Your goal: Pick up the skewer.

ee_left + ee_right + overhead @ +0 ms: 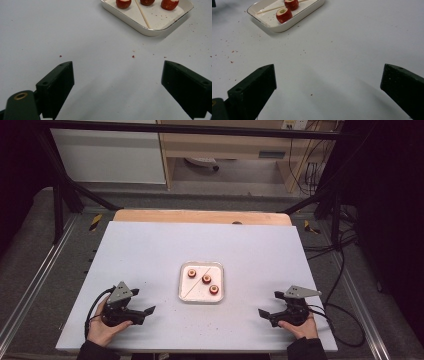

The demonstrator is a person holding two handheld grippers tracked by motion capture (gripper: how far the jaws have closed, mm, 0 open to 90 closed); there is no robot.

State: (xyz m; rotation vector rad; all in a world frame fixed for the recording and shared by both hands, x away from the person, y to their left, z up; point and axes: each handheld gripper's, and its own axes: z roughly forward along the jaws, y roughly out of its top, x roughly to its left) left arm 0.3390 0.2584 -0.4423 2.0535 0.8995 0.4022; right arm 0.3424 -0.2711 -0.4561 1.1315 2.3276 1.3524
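Note:
A white square tray point(219, 296) sits in the middle of the white table. In it lie three red cut fruit pieces point(206, 279) and a thin wooden skewer point(196, 282) set diagonally. My left gripper point(143, 301) rests near the front left edge, open and holding nothing. In the left gripper view its jaws point(117, 75) stand wide apart, with the tray point(130, 23), the fruit point(123, 3) and the skewer point(143, 13) ahead. My right gripper point(270, 303) rests at the front right, also open and holding nothing. The right gripper view shows its jaws point(328, 80) spread, facing the tray point(287, 26) and a fruit piece point(284, 14).
Small red crumbs point(133, 56) are scattered on the table around the tray. A wooden board edge point(200, 216) runs along the far side. Black frame posts and cables point(340, 270) stand off the table's right side. A hand holds each gripper at the front edge.

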